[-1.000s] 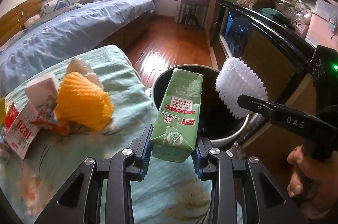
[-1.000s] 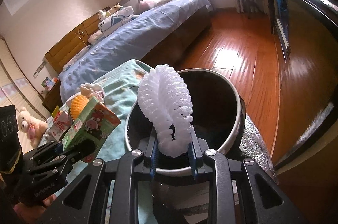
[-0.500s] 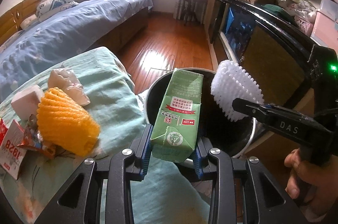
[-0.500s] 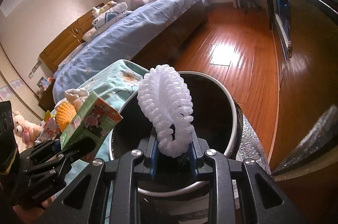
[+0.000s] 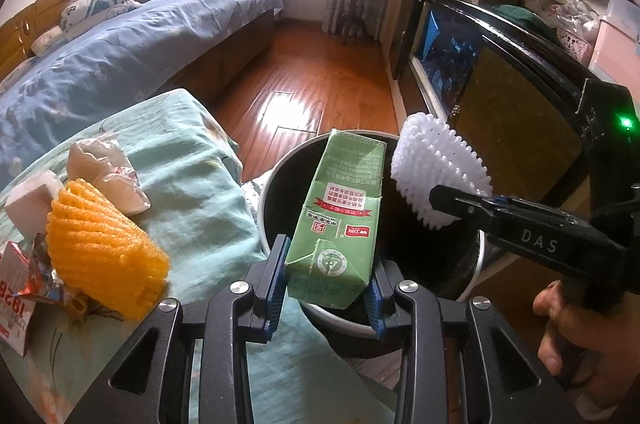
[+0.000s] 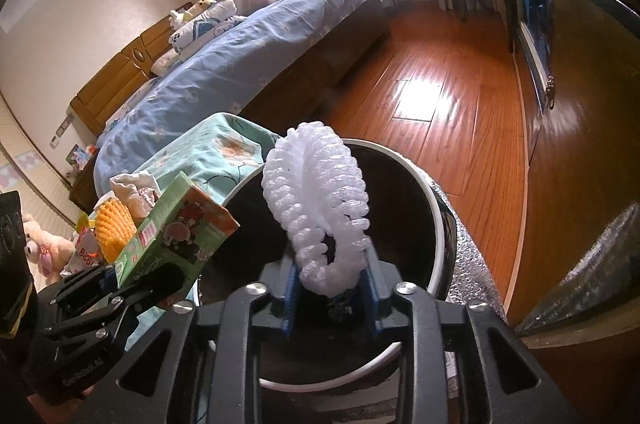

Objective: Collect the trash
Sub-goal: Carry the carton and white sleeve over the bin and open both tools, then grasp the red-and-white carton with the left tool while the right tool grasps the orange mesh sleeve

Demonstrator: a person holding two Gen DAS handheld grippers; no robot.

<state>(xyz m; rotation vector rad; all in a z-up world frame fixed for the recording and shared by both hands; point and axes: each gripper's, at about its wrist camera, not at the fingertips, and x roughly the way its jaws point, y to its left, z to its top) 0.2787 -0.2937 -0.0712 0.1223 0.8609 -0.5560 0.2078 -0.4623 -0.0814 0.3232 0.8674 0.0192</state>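
- Your left gripper (image 5: 326, 282) points steeply down over the trash bin (image 5: 268, 220). Its jaws are opening, though the blue pads flank the green carton (image 5: 340, 220) and appear to touch its base.
- Your right gripper (image 6: 331, 290) also tilts downward over the bin. Its jaws are opening with the white foam net (image 6: 316, 200) between them; pad contact looks loose.
- Your right hand (image 5: 576, 332) wraps the handle at the lower right edge.
- The orange foam net (image 5: 100, 248) and crumpled wrappers (image 5: 104, 176) lie on the teal cloth (image 5: 192, 184) beside the bin.
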